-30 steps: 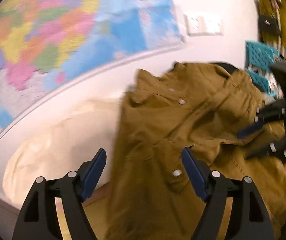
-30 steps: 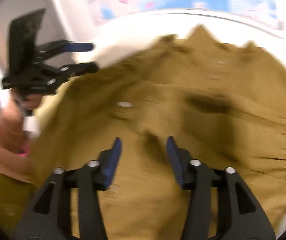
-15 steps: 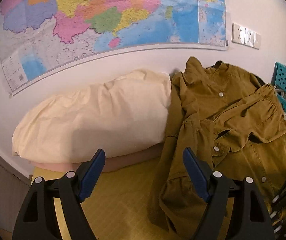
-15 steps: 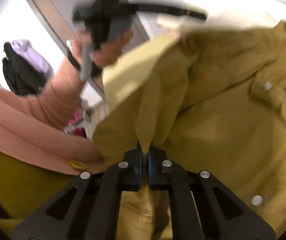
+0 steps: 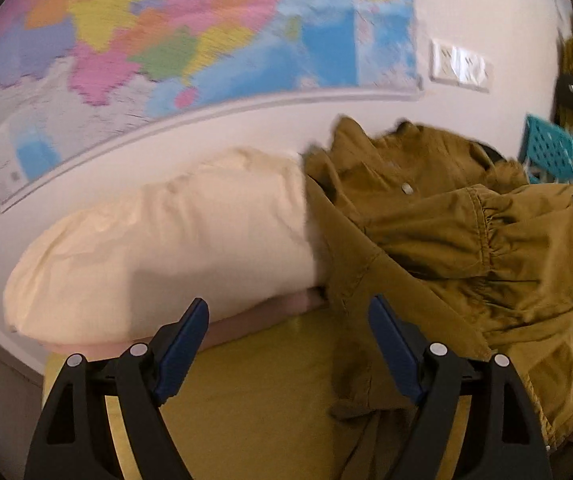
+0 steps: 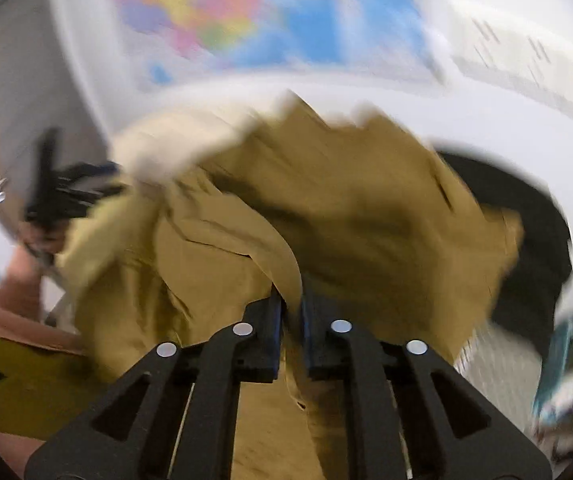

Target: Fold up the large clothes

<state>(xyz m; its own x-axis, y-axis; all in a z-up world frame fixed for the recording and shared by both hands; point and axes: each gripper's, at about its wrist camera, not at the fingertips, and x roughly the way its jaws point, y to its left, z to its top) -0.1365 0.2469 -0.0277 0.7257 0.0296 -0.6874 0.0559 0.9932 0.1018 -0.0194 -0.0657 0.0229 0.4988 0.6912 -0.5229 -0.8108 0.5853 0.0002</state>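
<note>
Right now the right tongs (image 6: pixel 292 316), jaws just eased, seemingly pinch the mustard jacket (image 5: pixel 458 248) heaped at the bed's (image 5: pixel 246 392) far edge; left tongs (image 5: pixel 288 344) gape empty. Next: flatten it.

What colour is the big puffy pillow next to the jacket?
The pillow is cream, clearest in the left wrist view.

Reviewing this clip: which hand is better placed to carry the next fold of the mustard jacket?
Right. The right gripper is clamped on a fold of the mustard jacket, having just closed. The left gripper has open jaws, nothing between them, over the yellow bedspread.
</note>
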